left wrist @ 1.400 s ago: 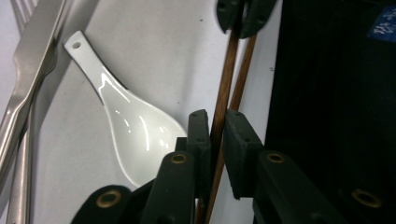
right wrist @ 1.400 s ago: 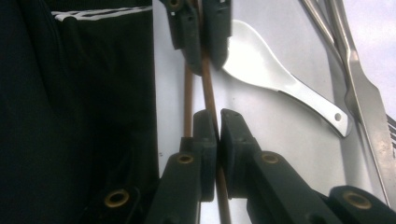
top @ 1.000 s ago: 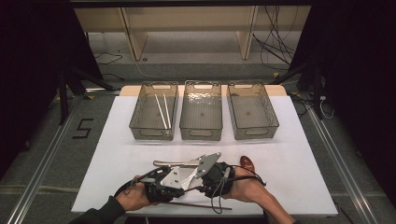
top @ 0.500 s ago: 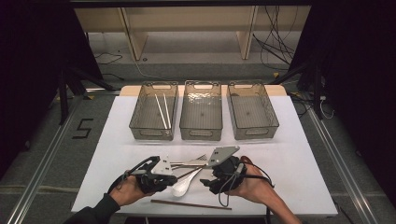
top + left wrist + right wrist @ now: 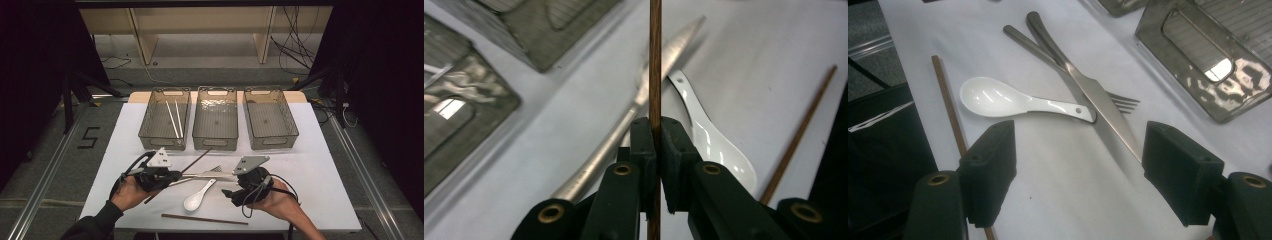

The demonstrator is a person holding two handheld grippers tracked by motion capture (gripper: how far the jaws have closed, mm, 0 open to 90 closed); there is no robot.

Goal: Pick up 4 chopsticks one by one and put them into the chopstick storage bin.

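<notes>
My left gripper (image 5: 171, 178) (image 5: 656, 131) is shut on a brown chopstick (image 5: 199, 159) (image 5: 655, 55), which slants above the white table (image 5: 320, 165) toward the bins. My right gripper (image 5: 232, 195) (image 5: 1083, 170) is open with bare table between its pads; its jaws have just been opening. Between the two hands lie a steel knife (image 5: 210, 175) (image 5: 1093, 95), a fork (image 5: 216, 169) (image 5: 1122, 102) and a white ceramic spoon (image 5: 196, 199) (image 5: 998, 97) (image 5: 716, 150). A second brown chopstick (image 5: 205, 219) (image 5: 950, 112) (image 5: 799, 132) lies near the front edge.
Three clear bins stand in a row at the back: the left bin (image 5: 150, 127) holds two pale chopsticks (image 5: 175, 119), and beside it are the middle bin (image 5: 216, 142) and the right bin (image 5: 290, 127). Dark floor surrounds the table.
The hands have drawn apart from the middle. My left gripper went left and up with the brown chopstick in it. My right gripper shifted right and its jaws spread.
</notes>
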